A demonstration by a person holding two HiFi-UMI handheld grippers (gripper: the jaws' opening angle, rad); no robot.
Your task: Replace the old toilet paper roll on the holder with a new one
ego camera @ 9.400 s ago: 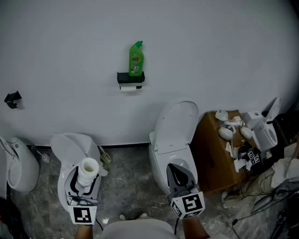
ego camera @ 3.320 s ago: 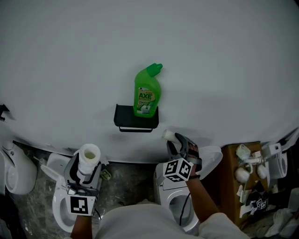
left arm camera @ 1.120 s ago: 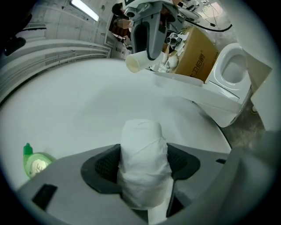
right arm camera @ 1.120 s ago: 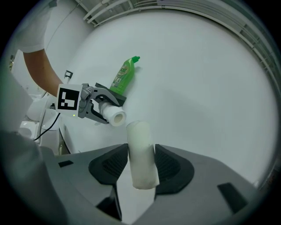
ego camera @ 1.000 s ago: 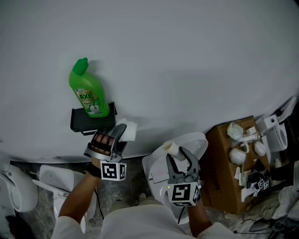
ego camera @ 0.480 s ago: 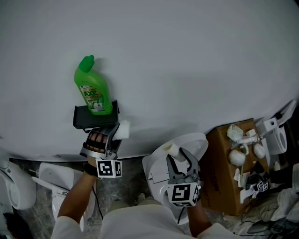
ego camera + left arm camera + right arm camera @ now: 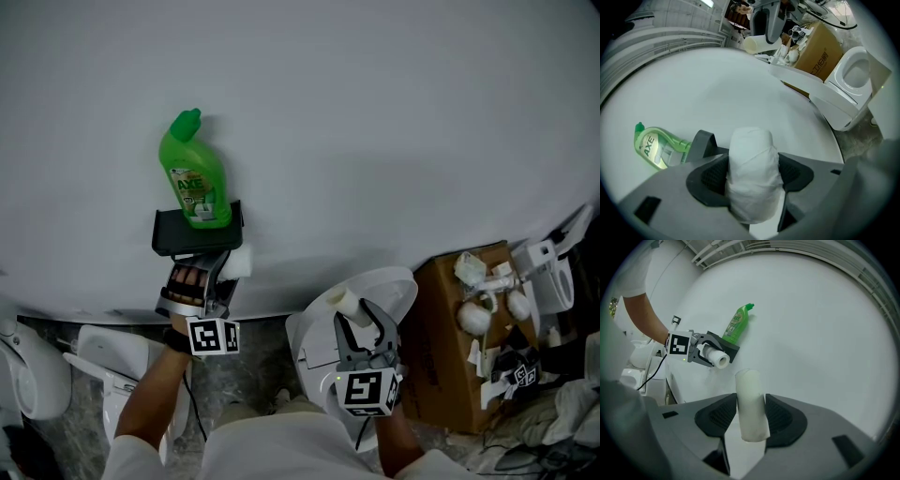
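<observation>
Gripping, left: left gripper (image 7: 753, 177) is clenched on the new roll (image 7: 236, 262), one pad on each side of the white paper
Left reach: arm stretched up to the wall (image 7: 394, 112), marker cube facing the head camera
New roll place: just under the shelf of the black holder (image 7: 187, 235), at its right end, close against the wall; can't tell if it sits on the bar
New roll look: full, white; hollow core end faces the right gripper view
Gripping, right: right gripper (image 7: 751, 414) is grasping the old roll (image 7: 344, 301), jaws closed narrow on it
Old roll look: thin pale tube, nearly bare, sticking out past the jaw tips
Old roll place: held low, above the white toilet (image 7: 398, 286), well apart from the holder
Shelf top: green cleaner bottle (image 7: 196, 183) stands upright on the holder, cap tilted right
Right side: brown cardboard box (image 7: 436, 319) beside the toilet, white parts piled on top
</observation>
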